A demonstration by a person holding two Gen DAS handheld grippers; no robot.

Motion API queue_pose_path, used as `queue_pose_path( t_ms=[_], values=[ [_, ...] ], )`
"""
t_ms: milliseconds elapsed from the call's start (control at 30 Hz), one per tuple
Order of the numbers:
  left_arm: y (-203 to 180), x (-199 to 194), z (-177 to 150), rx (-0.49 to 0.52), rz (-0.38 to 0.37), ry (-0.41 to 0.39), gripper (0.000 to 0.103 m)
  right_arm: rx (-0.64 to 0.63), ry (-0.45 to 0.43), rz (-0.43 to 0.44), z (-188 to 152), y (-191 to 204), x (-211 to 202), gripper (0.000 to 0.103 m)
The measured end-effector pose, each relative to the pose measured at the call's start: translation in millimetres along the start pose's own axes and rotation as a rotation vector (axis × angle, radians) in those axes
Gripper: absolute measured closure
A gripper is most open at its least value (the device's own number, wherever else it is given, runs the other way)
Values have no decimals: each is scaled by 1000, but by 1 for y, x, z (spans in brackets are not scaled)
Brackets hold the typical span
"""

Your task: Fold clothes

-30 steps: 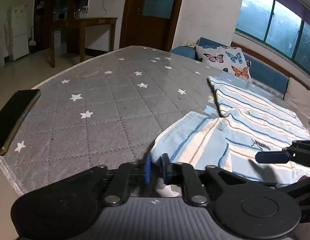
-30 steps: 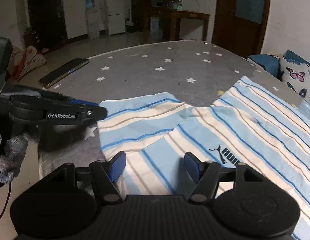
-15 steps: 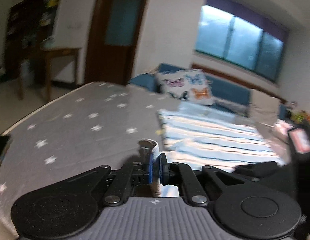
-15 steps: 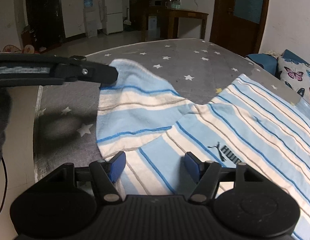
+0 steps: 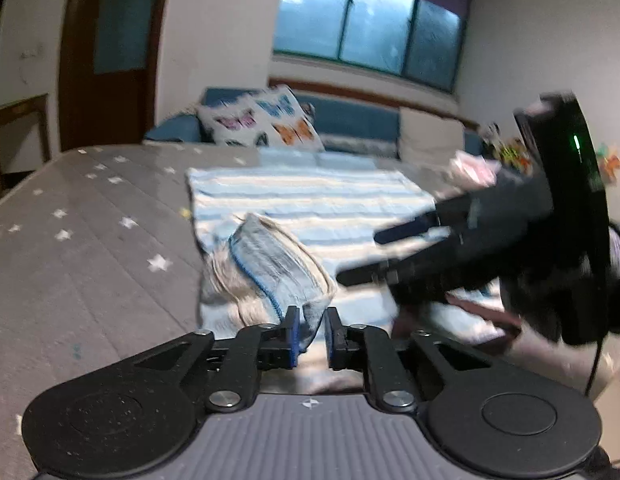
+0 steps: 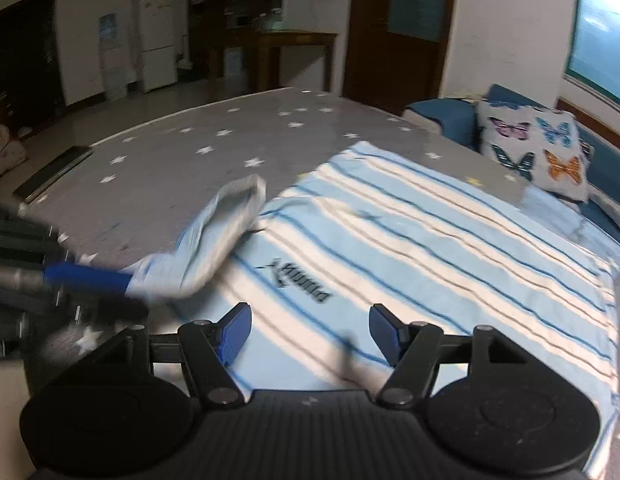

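Sleeve [image 5: 270, 264] now lifted, swung over shirt [image 6: 430, 232] chest. Left tool [image 5: 310, 334] opening, sleeve end between. Right tool [image 6: 310, 330] wide, empty, nearer logo.

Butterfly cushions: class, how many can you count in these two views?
1. One butterfly cushion leans on the blue sofa beyond the bed's far edge, past the striped shirt. Others may be hidden outside the views.

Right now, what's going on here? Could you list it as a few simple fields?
Surface: grey star-patterned mattress
Garment: blue-and-white striped shirt, spread flat
Sleeve: sleeve lifted over the shirt body
Left gripper: left gripper jaws opening, sleeve edge between them
Right gripper: right gripper open, empty, above the shirt
Nearby: butterfly pillow, phone
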State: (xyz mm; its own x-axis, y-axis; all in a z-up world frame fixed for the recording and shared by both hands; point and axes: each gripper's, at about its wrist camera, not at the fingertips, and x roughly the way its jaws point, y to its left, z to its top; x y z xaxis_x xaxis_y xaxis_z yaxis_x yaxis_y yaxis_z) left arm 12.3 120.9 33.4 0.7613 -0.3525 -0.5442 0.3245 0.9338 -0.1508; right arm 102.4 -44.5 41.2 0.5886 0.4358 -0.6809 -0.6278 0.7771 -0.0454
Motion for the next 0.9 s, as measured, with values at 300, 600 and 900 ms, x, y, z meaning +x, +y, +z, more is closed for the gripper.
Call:
queue_pose_path(
  t_ms=[300,600,900],
  values=[
    [20,-15,13,3,56,-47,67,27,-38,28,5,-6,-2,36],
    [37,6,-12,10,123,101,72,-18,-45,118,16,17,17,38],
    [39,5,-23,27,125,122,69,-2,-12,210,31,23,51,59]
  ],
)
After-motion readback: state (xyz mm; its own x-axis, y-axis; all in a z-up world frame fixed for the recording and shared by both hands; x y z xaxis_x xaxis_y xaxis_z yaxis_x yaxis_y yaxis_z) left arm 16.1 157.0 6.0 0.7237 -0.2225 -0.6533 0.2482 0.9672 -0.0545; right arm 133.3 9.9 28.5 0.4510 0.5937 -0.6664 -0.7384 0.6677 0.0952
